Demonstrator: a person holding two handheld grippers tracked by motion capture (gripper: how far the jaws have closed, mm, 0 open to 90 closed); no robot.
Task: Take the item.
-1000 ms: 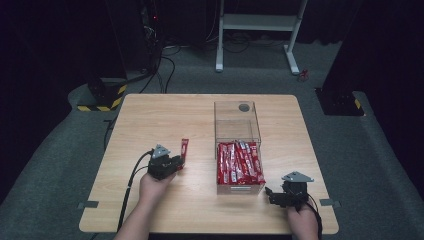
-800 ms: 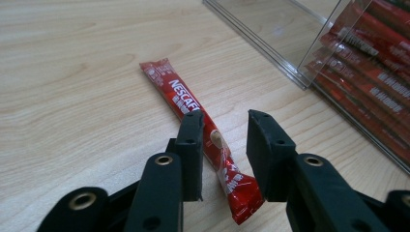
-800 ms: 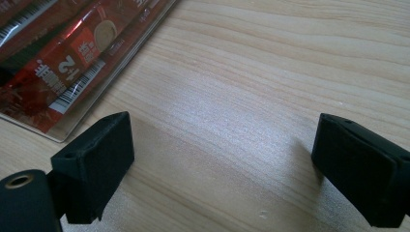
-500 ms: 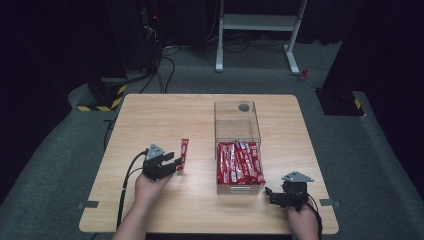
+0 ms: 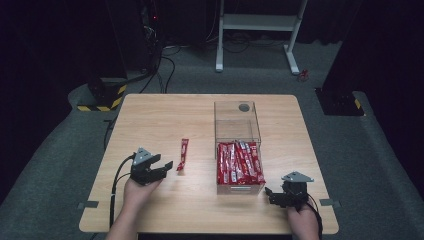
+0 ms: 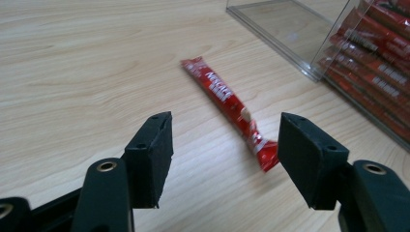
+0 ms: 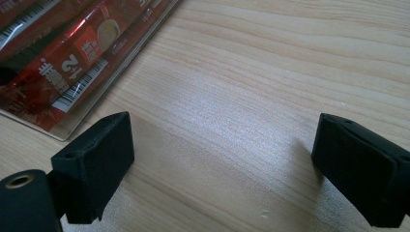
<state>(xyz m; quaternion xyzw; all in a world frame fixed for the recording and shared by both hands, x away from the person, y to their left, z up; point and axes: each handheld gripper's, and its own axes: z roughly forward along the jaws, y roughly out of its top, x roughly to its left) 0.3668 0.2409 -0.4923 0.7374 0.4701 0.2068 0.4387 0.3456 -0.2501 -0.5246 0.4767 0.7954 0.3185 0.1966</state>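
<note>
Right gripper [image 5: 270, 192]: at the near right of the wooden table [image 5: 150, 115], held by the right hand [image 5: 302, 220]; jaws spread wide, nothing between them, bare wood under them.

Left gripper [image 5: 167, 167]: near left, in the left hand [image 5: 136, 189]; jaws apart and empty, pointed at the loose red sachet [image 5: 183, 154], whose near end lies just beyond the tips.

Loose red sachet [image 6: 227, 99]: flat on the wood, left of the clear box, apart from it.

Clear box [image 5: 237, 127]: centre right; near half packed with red sachets [image 5: 240, 162], far half bare.

White frame [image 5: 260, 25]: on the floor beyond the table.
</note>
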